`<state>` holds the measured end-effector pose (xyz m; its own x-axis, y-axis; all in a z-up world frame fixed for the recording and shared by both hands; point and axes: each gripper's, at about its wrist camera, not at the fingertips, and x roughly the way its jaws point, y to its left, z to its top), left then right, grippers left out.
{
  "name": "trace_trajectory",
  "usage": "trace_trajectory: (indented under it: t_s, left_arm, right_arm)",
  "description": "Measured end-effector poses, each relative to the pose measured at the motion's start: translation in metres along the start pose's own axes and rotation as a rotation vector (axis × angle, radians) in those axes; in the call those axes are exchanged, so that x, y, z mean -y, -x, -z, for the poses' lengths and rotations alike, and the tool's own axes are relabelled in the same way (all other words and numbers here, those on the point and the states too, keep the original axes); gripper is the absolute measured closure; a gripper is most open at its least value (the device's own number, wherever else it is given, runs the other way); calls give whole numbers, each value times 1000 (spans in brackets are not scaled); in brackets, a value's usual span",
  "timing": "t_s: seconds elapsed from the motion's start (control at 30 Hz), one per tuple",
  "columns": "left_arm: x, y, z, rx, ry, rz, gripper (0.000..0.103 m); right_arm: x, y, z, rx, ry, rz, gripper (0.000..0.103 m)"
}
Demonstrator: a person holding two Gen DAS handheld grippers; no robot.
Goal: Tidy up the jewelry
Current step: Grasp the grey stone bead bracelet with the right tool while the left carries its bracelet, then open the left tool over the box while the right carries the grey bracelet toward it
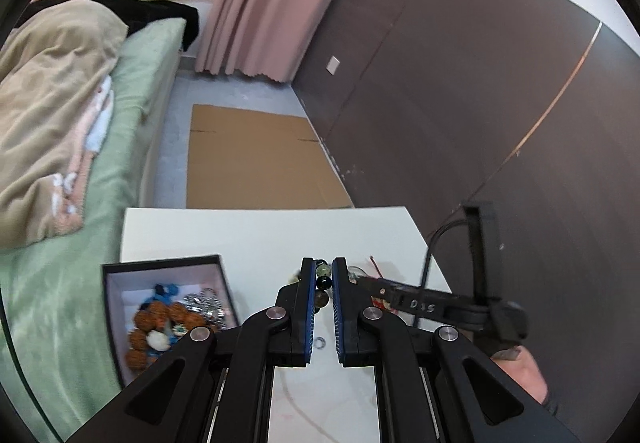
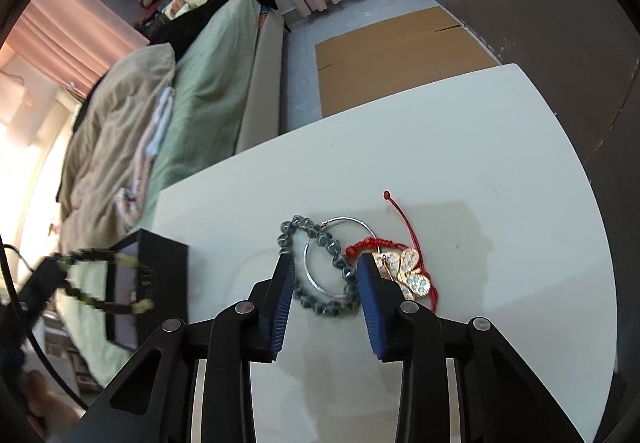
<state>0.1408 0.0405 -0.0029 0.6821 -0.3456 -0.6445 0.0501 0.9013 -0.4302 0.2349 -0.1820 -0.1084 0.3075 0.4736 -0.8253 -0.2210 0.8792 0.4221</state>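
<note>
Left gripper (image 1: 323, 269): jaws nearly closed, clamped on a dark beaded bracelet (image 1: 323, 281) held up above the white table (image 1: 256, 235). Black box (image 1: 160, 263), near left of the table: orange beads and silver pieces inside. Right gripper (image 2: 326, 263): jaws partly open, straddling a grey-blue bead bracelet (image 2: 320, 309) and silver hoop (image 2: 310, 275) lying on the table, pads not clearly pressing. Red cord bracelet (image 2: 370, 243) and gold butterfly charm (image 2: 412, 275) lie just right of them.

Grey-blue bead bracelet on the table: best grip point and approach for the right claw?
Take the grey-blue bead bracelet at its near arc, from above. It lies flat, and that stretch sits clear of the silver hoop and red cord bracelet overlapping its far side.
</note>
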Motion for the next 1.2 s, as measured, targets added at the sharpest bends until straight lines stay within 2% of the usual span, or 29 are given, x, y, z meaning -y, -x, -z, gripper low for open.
trace_trajectory:
  t_s: [0.1,0.13,0.17,0.33,0.5,0.57,0.9,1.0,1.1,1.17,1.2]
  left_arm:
    - [-11,8,-2,15,22,-5,95]
    - [-14,11,-3,20,29,-8,95]
    - [-17,12,-3,25,35,-13,95]
    - [-32,22,-3,45,66,-47,95]
    - [-46,20,-2,39,92,-42,95]
    - [-51,17,-1,36,94,-74,95]
    - [-61,7,4,1,130,-55,95]
    - [-59,1,5,-33,122,-64,95]
    - [-64,-16,5,-99,134,-157,94]
    - [-74,-22,6,-134,179,-143,91]
    - [-79,-23,7,-137,200,-135,86]
  right_arm:
    - [-5,-9,0,-10,24,46,72]
    - [-5,-12,1,-19,24,68,86]
    - [-3,-12,2,-17,8,82,92]
    - [-4,12,2,56,-32,30,92]
    - [-18,40,6,127,-25,-71,92]
    - [-25,51,10,155,-18,-99,92]
    - [-47,66,20,200,-5,-159,92]
    - [-48,69,19,213,-6,-168,92]
    - [-48,73,18,229,-13,-194,92]
    - [-50,76,17,238,-11,-220,92]
    - [-51,78,18,242,-9,-234,92]
